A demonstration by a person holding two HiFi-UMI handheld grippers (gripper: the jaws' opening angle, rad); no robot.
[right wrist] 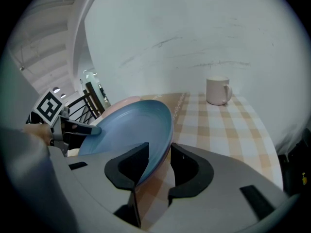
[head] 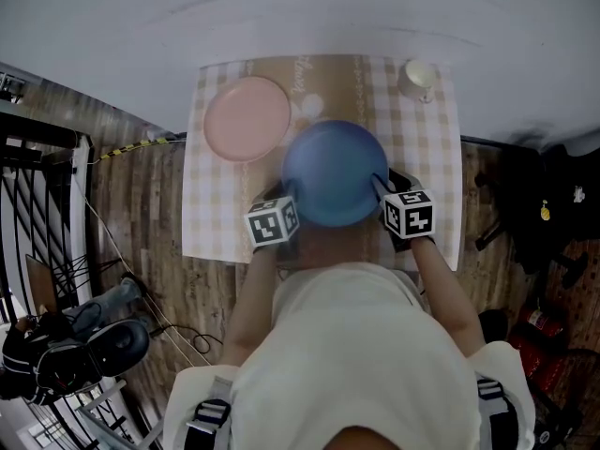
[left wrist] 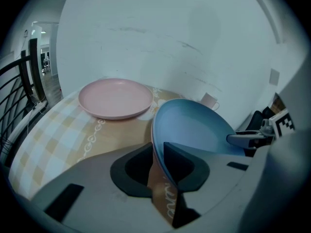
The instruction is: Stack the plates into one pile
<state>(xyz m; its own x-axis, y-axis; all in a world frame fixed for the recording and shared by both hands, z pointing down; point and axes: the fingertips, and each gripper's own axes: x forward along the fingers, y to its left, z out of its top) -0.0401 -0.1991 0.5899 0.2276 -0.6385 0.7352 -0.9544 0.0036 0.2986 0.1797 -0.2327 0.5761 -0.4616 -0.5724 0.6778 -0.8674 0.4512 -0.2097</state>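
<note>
Nearest the camera, the person's arms reach forward, one tool in each hand. Left tool point(head: 287, 202) clamped on the blue plate's left rim; in its own view point(left wrist: 158, 161) the rim runs between the two dark jaws and both press on it. Right tool point(head: 382, 186) closed the same way on the plate's right rim point(right wrist: 160, 161). Marker cubes sit just behind each grip.

Blue plate point(head: 333, 172) held between the two tools over the near middle of the bench point(head: 220, 228). It looks raised: cloth shows beneath the rim in both gripper views point(left wrist: 194, 127) point(right wrist: 131, 125). Top face up and bare.

Checked cloth point(head: 441, 157) with a tan patterned middle strip covers the bench under the blue plate.

Pink plate point(head: 247, 117) lies flat on the cloth, beyond the blue plate and to its left, close by. From above I cannot tell whether their rims overlap. Also seen from the left tool point(left wrist: 115, 97); only its edge shows past the blue plate from the right tool point(right wrist: 119, 102).

Mug point(head: 419, 78), pale, upright, stands beyond the blue plate to its right, well apart point(right wrist: 217, 91).

White wall point(head: 309, 12) behind.
</note>
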